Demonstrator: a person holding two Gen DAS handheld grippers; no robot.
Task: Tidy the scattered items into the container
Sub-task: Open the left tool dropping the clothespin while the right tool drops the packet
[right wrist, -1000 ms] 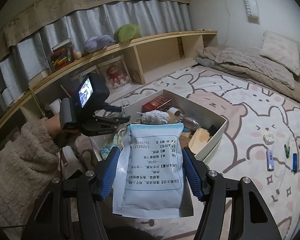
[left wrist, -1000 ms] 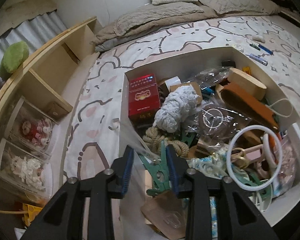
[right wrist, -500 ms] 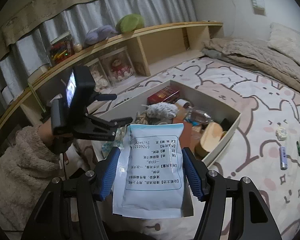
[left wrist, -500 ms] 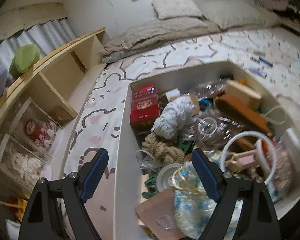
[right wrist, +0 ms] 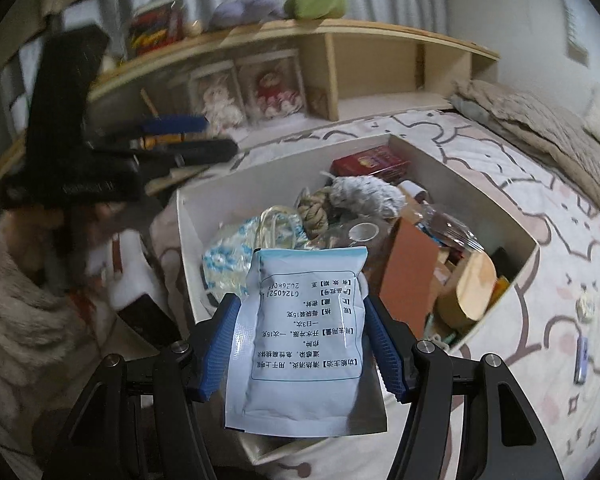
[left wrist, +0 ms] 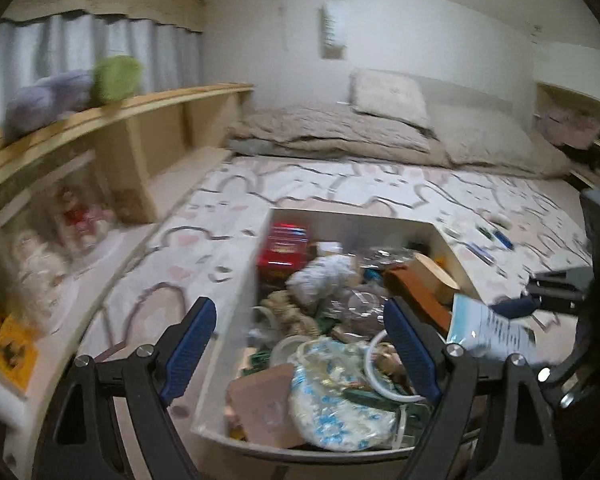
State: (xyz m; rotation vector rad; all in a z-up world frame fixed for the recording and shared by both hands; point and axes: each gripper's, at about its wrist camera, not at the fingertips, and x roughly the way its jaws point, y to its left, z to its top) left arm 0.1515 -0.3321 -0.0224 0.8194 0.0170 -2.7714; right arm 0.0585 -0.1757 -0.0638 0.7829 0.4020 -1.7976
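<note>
Sachet [right wrist: 305, 340] clamped between right jaws, above container [right wrist: 496, 216].

Each hand-held gripper [right wrist: 300, 344] has black arms, silver screws, ribbed blue pads [left wrist: 188, 338]; sleeve [right wrist: 12, 304] fuzzy beige.
</note>
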